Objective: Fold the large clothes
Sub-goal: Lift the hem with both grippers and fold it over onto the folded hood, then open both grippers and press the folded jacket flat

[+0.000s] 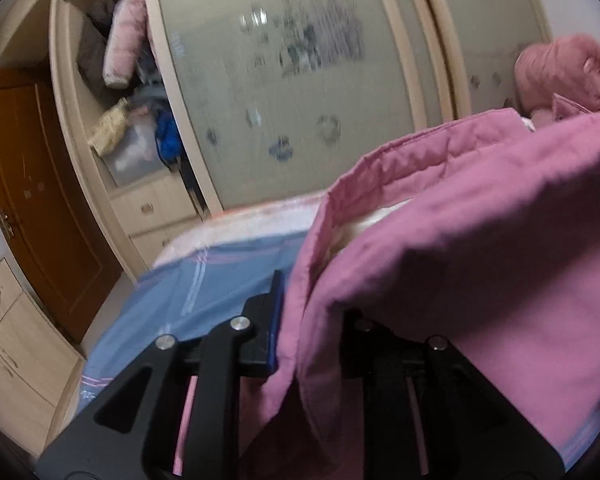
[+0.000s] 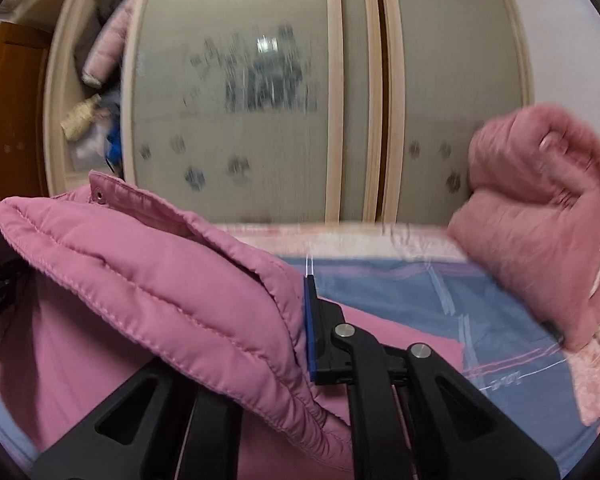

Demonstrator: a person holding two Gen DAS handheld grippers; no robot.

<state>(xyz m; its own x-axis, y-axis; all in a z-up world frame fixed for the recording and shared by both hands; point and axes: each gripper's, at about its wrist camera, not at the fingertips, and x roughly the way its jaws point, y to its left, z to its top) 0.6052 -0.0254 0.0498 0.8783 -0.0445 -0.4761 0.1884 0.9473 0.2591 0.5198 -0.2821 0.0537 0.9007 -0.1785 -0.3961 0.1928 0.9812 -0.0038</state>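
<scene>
My left gripper [image 1: 300, 320] and right gripper [image 2: 296, 320] are each clamped on the puffy pink quilted jacket [image 2: 148, 276], lifted between them above the blue striped bedsheet [image 2: 400, 292] ahead.

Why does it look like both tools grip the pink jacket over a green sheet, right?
Not green. The sheet is blue with pale stripes, as the right wrist view shows. The rest holds: the left tool and the right tool each pinch the pink jacket above the bed.

Matt quilted cloth jacket [image 2: 172, 280] (stitched seams), frosted-glass wardrobe doors [image 2: 236, 92].
</scene>
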